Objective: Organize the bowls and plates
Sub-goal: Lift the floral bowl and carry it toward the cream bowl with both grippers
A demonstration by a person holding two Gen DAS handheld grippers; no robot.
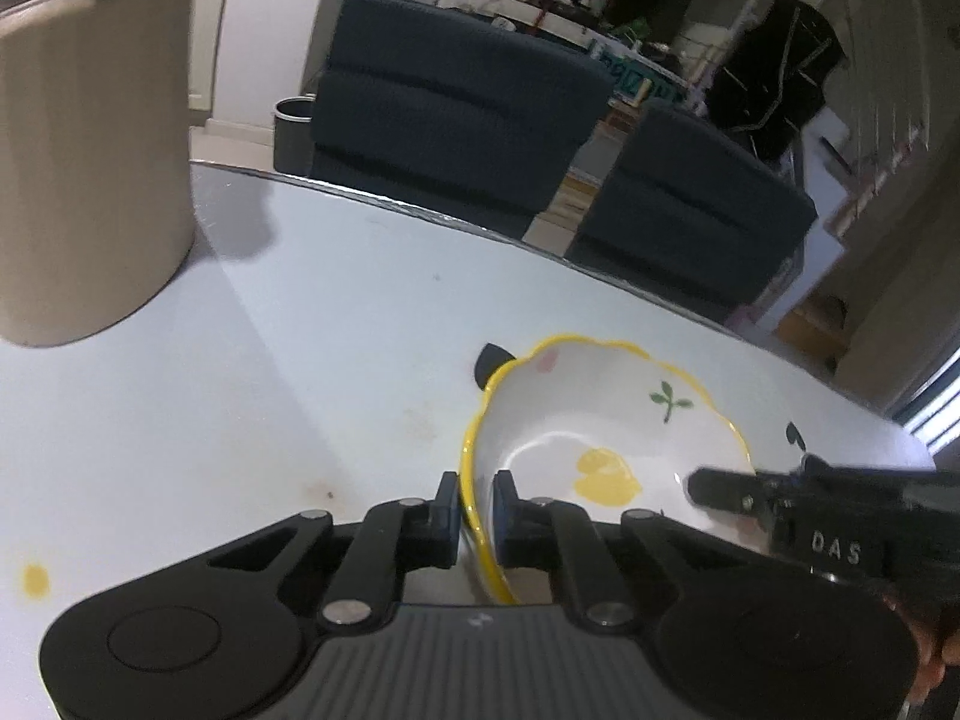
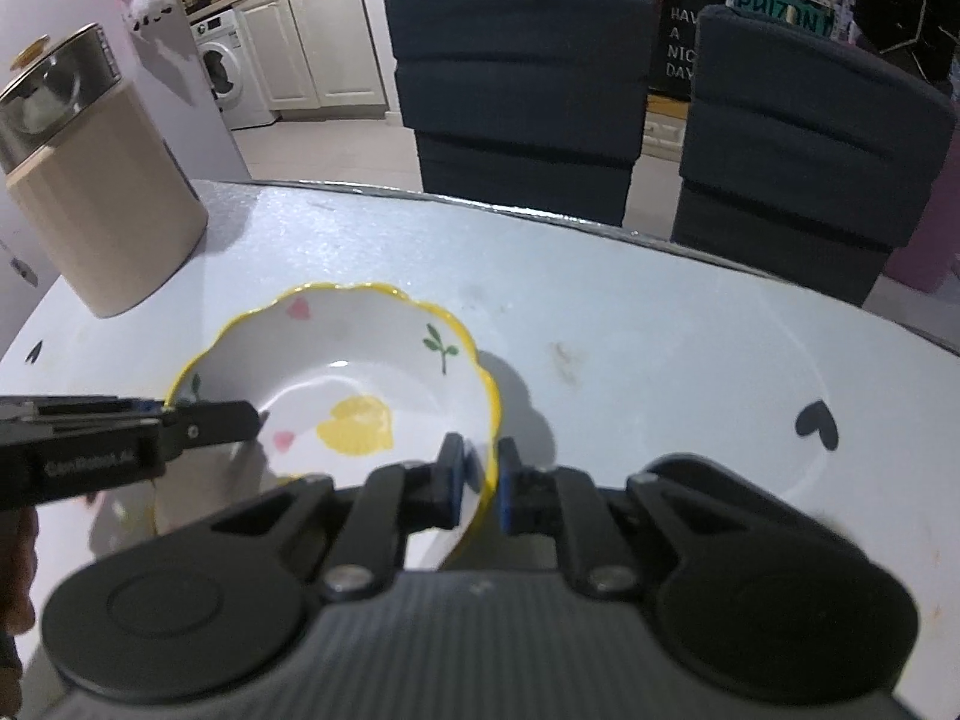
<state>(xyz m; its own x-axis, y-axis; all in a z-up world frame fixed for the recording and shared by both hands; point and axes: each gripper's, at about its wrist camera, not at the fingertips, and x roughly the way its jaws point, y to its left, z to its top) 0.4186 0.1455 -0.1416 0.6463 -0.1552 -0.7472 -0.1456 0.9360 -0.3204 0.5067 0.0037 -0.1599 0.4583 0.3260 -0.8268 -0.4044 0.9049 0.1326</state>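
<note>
From the left wrist, the left gripper [image 1: 474, 516] has its jaws clamped on the near rim of a bowl [image 1: 600, 426], one pad outside the wall and one inside. The bowl is white with a wavy yellow edge, a yellow fruit painted in its bottom, a green sprig and a faint pink mark on its far wall. It sits on the pale desk [image 1: 312, 360], right of centre. The right gripper [image 1: 720, 489] reaches in over the bowl's right side; its jaws are seen edge-on and hide that part of the rim. A beige canister [image 1: 90, 180] stands far left, its top cut off by the frame.

From the right wrist, the right gripper [image 2: 480, 477] has its jaws closed on the bowl's [image 2: 360, 360] near right rim, the yellow edge pinched between the blue pads. Pink hearts show on the inner wall here. The left gripper [image 2: 240, 417] comes in from the left over the opposite rim, covering it. The bowl's near edge is hidden behind the gripper body. The canister [image 2: 102, 198] stands at the desk's [image 2: 630, 312] back left, and two dark chairs [image 2: 522, 90] stand beyond.
</note>
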